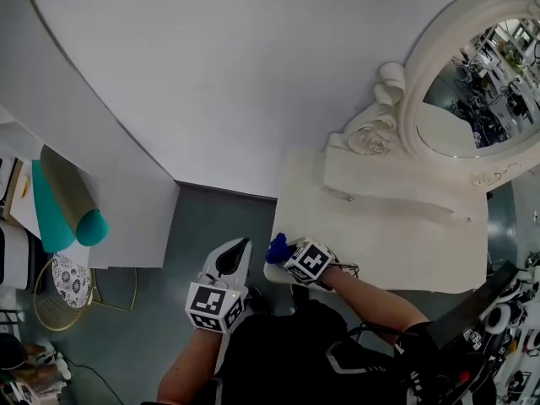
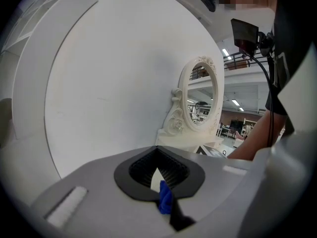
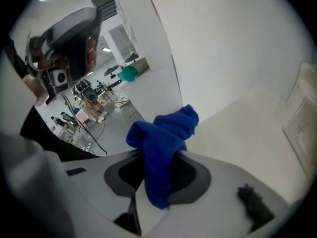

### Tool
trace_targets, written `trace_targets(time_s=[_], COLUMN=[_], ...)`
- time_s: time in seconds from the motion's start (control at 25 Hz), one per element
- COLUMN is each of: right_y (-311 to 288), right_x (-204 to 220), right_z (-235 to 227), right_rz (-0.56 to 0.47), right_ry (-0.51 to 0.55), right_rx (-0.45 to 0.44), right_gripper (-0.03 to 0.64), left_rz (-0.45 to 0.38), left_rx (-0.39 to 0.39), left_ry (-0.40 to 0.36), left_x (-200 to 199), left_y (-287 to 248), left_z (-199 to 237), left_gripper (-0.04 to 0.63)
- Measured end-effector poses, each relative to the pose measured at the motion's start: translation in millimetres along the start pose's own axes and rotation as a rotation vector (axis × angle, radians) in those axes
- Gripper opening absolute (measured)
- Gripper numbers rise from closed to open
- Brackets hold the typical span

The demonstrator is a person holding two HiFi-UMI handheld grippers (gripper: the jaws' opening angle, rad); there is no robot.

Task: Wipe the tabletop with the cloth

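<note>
A blue cloth point(image 1: 277, 247) is bunched in my right gripper point(image 1: 285, 258), which is shut on it at the near left corner of the cream tabletop point(image 1: 380, 234). In the right gripper view the cloth point(image 3: 166, 133) sticks up out of the right gripper point(image 3: 158, 177), with the tabletop point(image 3: 247, 123) beyond it. My left gripper point(image 1: 234, 256) hangs over the grey floor just left of the table, apart from it. In its own view the left gripper point(image 2: 158, 175) has its jaws together, and a small blue scrap point(image 2: 166, 201) shows in the slit.
An oval mirror point(image 1: 481, 83) in an ornate white frame stands at the back of the table against the white wall. Teal and tan rolls point(image 1: 72, 209) and a gold wire basket point(image 1: 72, 289) sit on the floor at left. Black gear point(image 1: 498, 319) lies at right.
</note>
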State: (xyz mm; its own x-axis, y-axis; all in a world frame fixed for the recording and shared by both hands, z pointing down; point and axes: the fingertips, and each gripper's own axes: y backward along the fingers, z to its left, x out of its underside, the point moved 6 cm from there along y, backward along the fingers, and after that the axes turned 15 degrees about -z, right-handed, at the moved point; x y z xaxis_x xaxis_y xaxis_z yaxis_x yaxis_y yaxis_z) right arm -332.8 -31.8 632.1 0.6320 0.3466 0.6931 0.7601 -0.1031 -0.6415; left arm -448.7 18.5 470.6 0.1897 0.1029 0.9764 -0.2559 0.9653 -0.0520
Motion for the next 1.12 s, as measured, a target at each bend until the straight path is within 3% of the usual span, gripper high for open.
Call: trace_targets(time_s=[0.2, 0.32, 0.44, 0.56, 0.72, 0.88, 1.0, 1.12], right_y=[1.4, 5.8, 19.2, 32.5, 38.1, 30.0, 31.2, 32.9], right_x=[16.5, 12.3, -10.8, -36.3, -50.3, -45.6, -37.1, -27.9], right_z=[33.6, 28.6, -8.8, -73.5, -142.4, -157.6, -146.4, -124.6], right_rz=[0.038, 0.021, -0.057, -0.115, -0.117, -0.087, -0.101, -0.081], right_ry=[0.040, 0.032, 0.055, 0.082, 0.046, 0.043, 0.027, 0.027], right_rx=[-0.073, -0.084, 0.003, 0.185, 0.338, 0.342, 0.370, 0.341], right_gripper=[0.124, 0.126, 0.126, 0.127, 0.127, 0.127, 0.127, 0.127], left_rz=[-0.001, -0.001, -0.003, 0.002, 0.021, 0.030, 0.034, 0.026], left_rx=[-0.002, 0.001, -0.001, -0.013, -0.037, -0.044, -0.039, -0.027], left_ry=[-0.001, -0.004, -0.006, -0.004, 0.000, -0.008, -0.014, -0.018], left_x=[-1.3, -3.1, -5.1, -4.9, -1.1, 0.2, -1.8, -5.3], left_y=[0.5, -1.8, -2.8, -1.8, 2.4, 3.9, 6.2, 5.2], left_z=[-2.1, -4.9, -7.1, -6.8, -5.5, -2.4, -0.4, 2.6], left_gripper=[0.008, 0.008, 0.008, 0.008, 0.008, 0.008, 0.008, 0.008])
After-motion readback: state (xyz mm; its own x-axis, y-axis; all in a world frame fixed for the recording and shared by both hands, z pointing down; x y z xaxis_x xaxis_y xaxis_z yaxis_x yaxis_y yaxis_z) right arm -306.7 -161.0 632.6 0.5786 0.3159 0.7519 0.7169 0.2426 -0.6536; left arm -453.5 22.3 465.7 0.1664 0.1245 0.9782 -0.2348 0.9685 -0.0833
